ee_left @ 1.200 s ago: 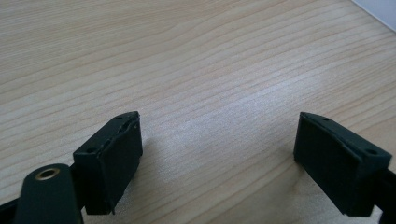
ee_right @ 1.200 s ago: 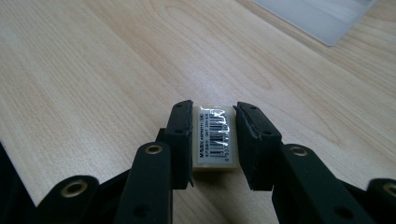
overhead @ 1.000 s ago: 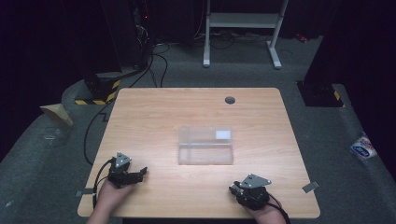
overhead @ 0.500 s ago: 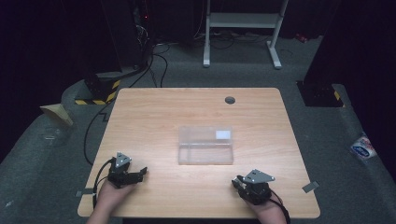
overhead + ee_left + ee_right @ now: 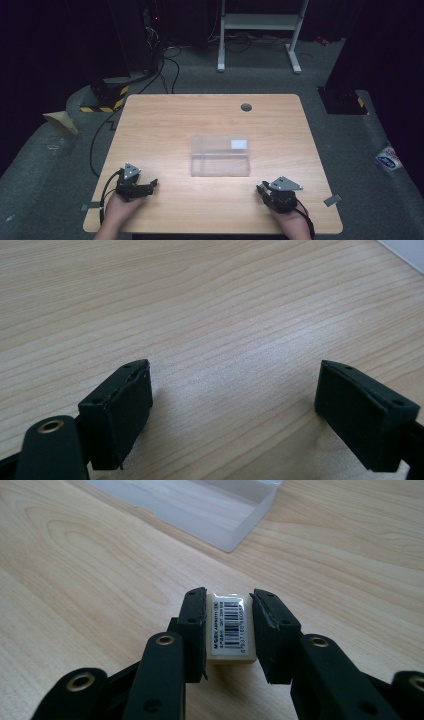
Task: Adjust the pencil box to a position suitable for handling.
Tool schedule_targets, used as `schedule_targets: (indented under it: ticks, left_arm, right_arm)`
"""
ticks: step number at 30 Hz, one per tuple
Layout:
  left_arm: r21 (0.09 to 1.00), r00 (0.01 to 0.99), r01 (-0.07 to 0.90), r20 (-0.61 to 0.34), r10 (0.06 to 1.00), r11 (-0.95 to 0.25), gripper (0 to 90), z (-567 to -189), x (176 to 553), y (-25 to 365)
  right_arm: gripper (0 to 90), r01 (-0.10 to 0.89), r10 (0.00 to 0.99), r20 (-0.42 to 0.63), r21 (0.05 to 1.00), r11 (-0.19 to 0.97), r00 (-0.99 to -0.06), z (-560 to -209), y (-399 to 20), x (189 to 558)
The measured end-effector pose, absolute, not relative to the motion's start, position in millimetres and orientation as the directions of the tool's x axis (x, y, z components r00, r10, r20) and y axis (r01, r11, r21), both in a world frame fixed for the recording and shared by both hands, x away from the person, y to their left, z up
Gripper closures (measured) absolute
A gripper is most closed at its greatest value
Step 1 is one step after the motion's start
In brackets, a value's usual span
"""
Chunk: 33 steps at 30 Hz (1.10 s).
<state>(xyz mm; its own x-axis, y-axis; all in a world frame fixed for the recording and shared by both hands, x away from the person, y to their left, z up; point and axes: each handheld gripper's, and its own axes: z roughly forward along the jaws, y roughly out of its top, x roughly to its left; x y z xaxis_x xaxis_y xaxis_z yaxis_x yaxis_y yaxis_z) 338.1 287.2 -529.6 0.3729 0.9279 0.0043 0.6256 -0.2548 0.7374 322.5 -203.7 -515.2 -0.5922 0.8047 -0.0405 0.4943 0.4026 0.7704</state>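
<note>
A clear plastic box [image 5: 220, 156] lies open-topped in the middle of the wooden table [image 5: 175, 125]; its near corner [image 5: 200, 505] lies ahead of my right jaws. My right gripper [image 5: 260, 189] is near the table's front right, low over the wood. It is shut on a small cream eraser [image 5: 229, 627] with a barcode label, one pad against each side. My left gripper [image 5: 152, 184] rests near the front left, pointing right. Its jaws [image 5: 235, 390] stand wide open over bare wood with nothing between them.
A dark round cable hole [image 5: 245, 107] sits near the table's far edge. Cables and a white stand's feet [image 5: 257, 65] lie on the grey floor beyond. A pale corner [image 5: 407, 247] shows at the top right of the left gripper view.
My right gripper has slid a little away from the front edge toward the box, still shut on the eraser. The left gripper has stayed put.
</note>
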Motion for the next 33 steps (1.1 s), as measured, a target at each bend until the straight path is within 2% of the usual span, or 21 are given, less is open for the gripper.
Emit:
schedule_targets:
  ticks: [16, 33]
  left_arm:
    - [0.731, 0.364, 0.633, 0.008, 0.931, -0.254, 13.3, -529.4, 338.9, 287.2]
    - [0.732, 0.363, 0.633, 0.007, 0.932, -0.253, 13.3, -529.5, 339.3, 287.1]
  right_arm:
    - [67.2, 0.489, 0.835, -0.036, 0.797, 0.356, -0.549, -511.2, -210.4, 332.1]
    - [67.2, 0.412, 0.826, -0.034, 0.855, 0.316, -0.562, -488.6, -195.4, 336.5]
